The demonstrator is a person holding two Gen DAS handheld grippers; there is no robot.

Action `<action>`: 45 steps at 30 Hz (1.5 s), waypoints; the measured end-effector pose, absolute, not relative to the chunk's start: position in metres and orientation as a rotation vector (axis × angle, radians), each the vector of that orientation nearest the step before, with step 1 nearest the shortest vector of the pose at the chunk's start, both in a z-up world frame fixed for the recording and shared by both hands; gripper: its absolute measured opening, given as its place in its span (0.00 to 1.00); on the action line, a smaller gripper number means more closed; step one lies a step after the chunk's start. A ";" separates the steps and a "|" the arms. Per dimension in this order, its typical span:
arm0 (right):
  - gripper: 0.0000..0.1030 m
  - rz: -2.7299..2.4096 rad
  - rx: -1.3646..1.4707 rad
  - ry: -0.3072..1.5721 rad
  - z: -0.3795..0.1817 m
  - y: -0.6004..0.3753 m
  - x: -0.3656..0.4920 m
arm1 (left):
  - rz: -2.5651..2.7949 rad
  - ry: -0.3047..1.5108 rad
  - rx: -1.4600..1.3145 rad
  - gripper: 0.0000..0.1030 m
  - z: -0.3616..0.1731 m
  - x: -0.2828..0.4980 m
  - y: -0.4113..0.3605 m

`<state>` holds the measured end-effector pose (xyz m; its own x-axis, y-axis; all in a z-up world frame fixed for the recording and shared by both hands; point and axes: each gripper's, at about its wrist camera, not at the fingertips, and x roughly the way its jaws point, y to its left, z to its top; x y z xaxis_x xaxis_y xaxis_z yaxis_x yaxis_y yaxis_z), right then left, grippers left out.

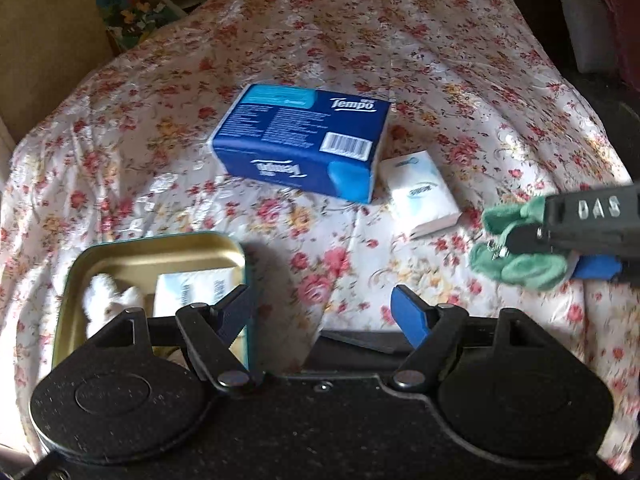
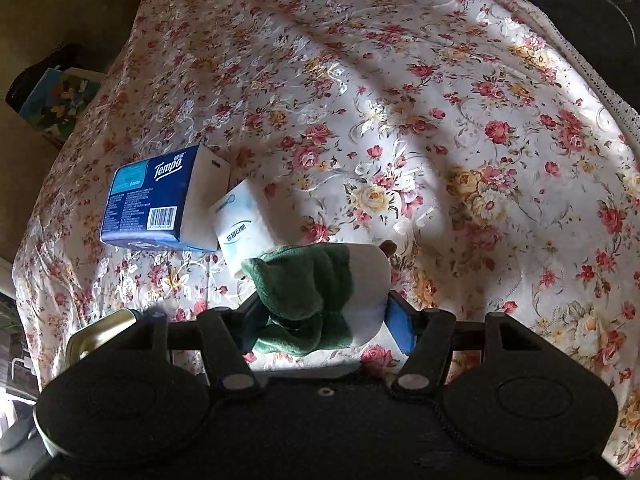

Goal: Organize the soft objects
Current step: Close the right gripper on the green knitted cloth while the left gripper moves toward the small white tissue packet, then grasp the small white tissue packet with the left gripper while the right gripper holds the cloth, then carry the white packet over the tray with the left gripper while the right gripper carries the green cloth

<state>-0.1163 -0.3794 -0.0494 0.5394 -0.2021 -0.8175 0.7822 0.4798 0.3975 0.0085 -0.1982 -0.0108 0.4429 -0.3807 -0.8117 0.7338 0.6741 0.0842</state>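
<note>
The right tool (image 2: 320,316) is clenched on a green-and-white plush toy (image 2: 320,284) above the floral tabletop (image 2: 460,140). The left tool (image 1: 320,312) gapes wide, holding nothing, beside the gold tin (image 1: 160,256), its contents partly hidden. Beyond lie the blue Tempo pack (image 1: 304,136) and small white pack (image 1: 420,192).

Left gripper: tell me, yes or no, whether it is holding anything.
No. The left gripper is open with nothing between its fingers, just above the tin.

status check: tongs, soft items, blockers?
Left tongs open beside tin. Right tongs shut on green-white plush. Tempo pack, small tissue pack on cloth, off to side.
</note>
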 end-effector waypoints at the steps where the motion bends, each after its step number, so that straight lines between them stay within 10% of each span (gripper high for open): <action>1: 0.60 -0.683 0.873 0.775 -0.050 -0.381 -0.118 | -0.717 0.876 0.455 0.71 -0.012 0.012 -0.205; 27: 0.60 -0.836 0.945 0.633 -0.044 -0.409 -0.145 | -0.649 0.967 0.448 0.77 -0.056 0.037 -0.331; 30: 0.60 -0.844 0.936 0.627 -0.043 -0.409 -0.147 | -0.630 0.984 0.456 0.73 -0.064 0.039 -0.337; 32: 0.60 -0.857 0.924 0.623 -0.043 -0.410 -0.147 | -0.629 0.997 0.442 0.47 -0.066 0.040 -0.336; 45: 0.60 -0.883 0.893 0.624 -0.044 -0.412 -0.146 | -0.694 0.984 0.388 0.48 -0.007 0.014 -0.280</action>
